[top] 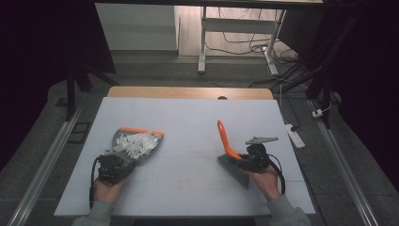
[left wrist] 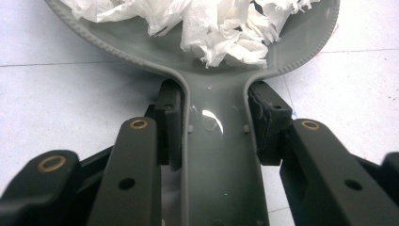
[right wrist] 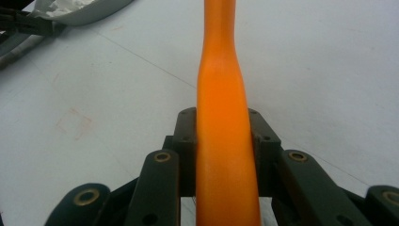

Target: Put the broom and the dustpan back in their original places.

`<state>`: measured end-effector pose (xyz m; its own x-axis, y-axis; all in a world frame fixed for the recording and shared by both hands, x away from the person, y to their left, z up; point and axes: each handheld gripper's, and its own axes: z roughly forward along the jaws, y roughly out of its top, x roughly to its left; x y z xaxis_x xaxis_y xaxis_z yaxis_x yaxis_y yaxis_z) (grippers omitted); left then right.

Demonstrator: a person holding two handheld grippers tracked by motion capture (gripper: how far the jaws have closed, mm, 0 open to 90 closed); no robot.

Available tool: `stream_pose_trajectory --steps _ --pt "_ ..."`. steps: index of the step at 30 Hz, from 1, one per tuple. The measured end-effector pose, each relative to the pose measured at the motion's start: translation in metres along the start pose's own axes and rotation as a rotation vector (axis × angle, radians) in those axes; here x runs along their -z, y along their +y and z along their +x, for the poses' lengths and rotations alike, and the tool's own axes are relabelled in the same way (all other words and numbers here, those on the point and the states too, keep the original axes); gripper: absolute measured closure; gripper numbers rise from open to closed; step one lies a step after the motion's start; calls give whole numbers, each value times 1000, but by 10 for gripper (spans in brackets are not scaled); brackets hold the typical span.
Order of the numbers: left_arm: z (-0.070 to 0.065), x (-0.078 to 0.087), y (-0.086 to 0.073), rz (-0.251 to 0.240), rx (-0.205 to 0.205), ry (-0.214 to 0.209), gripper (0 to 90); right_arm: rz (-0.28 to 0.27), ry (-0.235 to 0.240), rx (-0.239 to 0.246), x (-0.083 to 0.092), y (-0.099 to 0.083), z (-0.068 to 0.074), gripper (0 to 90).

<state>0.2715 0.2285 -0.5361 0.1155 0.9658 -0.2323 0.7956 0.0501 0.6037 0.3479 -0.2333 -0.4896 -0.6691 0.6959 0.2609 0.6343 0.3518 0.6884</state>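
Note:
A grey dustpan (top: 123, 136) with an orange front lip lies on the white table, loaded with torn white paper scraps (top: 137, 144). My left gripper (top: 114, 165) is shut on the dustpan's grey handle (left wrist: 219, 155), its pads pressing both sides, and the paper scraps (left wrist: 207, 23) heap in the pan ahead of it. On the right, my right gripper (top: 248, 161) is shut on the orange handle (top: 224, 136) of a small brush, whose dark bristles (top: 235, 170) rest on the table near the hand. The orange handle (right wrist: 223, 132) runs straight up between the jaws.
The white table (top: 188, 117) sits on a wooden top whose far edge shows. A power strip (top: 294, 135) lies on the floor at the right. Desk legs and cables stand beyond the table. The dustpan (right wrist: 80, 12) appears far left in the right gripper view.

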Motion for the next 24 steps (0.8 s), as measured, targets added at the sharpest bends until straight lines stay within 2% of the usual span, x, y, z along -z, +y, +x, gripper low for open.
stream_pose_trajectory --steps 6,10,16,18,24 --pt "0 0 0 -1 -5 -1 604 3 -2 -44 -1 0 -13 700" --pt "0 0 0 -5 -6 -6 583 18 -12 -47 -2 1 -19 691" --pt "-1 1 0 -2 -23 -10 547 28 -49 4 -4 2 -22 661" --pt "-1 1 0 -6 -25 -12 519 32 -77 28 -5 3 -22 631" --pt "-1 2 1 -5 -31 -16 412 51 -107 24 -7 2 -28 571"
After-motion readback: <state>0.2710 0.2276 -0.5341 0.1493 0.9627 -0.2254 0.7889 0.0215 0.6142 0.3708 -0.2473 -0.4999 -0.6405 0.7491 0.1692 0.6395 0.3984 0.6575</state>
